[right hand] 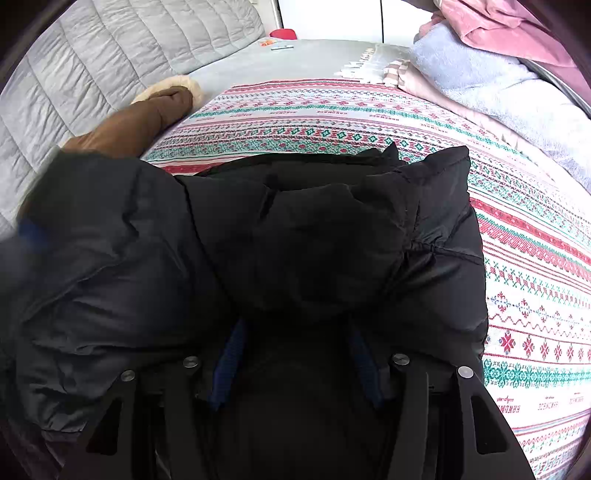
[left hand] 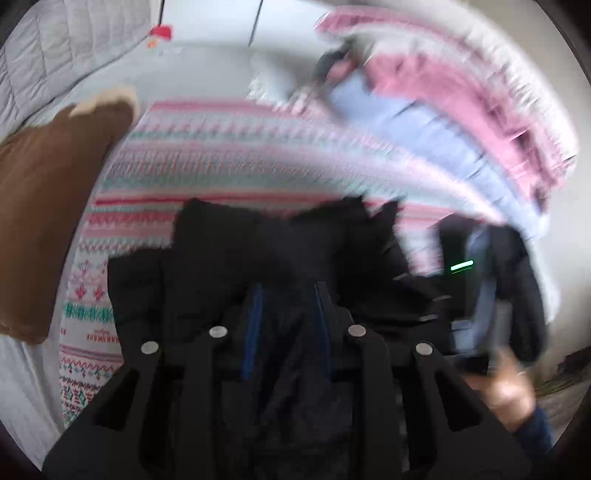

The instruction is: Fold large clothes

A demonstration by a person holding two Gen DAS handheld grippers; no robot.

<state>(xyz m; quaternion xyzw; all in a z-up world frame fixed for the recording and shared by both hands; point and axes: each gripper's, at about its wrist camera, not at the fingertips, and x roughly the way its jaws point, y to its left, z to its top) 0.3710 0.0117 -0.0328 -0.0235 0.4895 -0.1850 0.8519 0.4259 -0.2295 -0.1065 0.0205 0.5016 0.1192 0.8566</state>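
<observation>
A puffy black jacket [right hand: 314,236] lies on a patterned blanket [right hand: 369,122] on a bed. My right gripper [right hand: 295,332] points down into it. Its blue-padded fingers [right hand: 229,354] stand well apart, with a thick bunch of jacket between them covering the tips. The blurred left wrist view shows the same jacket [left hand: 280,240] under my left gripper [left hand: 288,295], whose narrow jaws hold dark fabric. The jacket's left side [right hand: 55,192] and a blue streak beside it are motion-blurred. A hand [left hand: 509,395] holds the right gripper [left hand: 476,295] at the jacket's right edge.
A brown fleece-edged garment [right hand: 140,122] lies left of the jacket, against a grey quilted backrest [right hand: 92,62]. Pink and pale blue folded blankets [right hand: 498,74] are piled at the far right. A small red object [right hand: 282,34] sits at the back. Patterned blanket [left hand: 221,155] shows beyond the jacket.
</observation>
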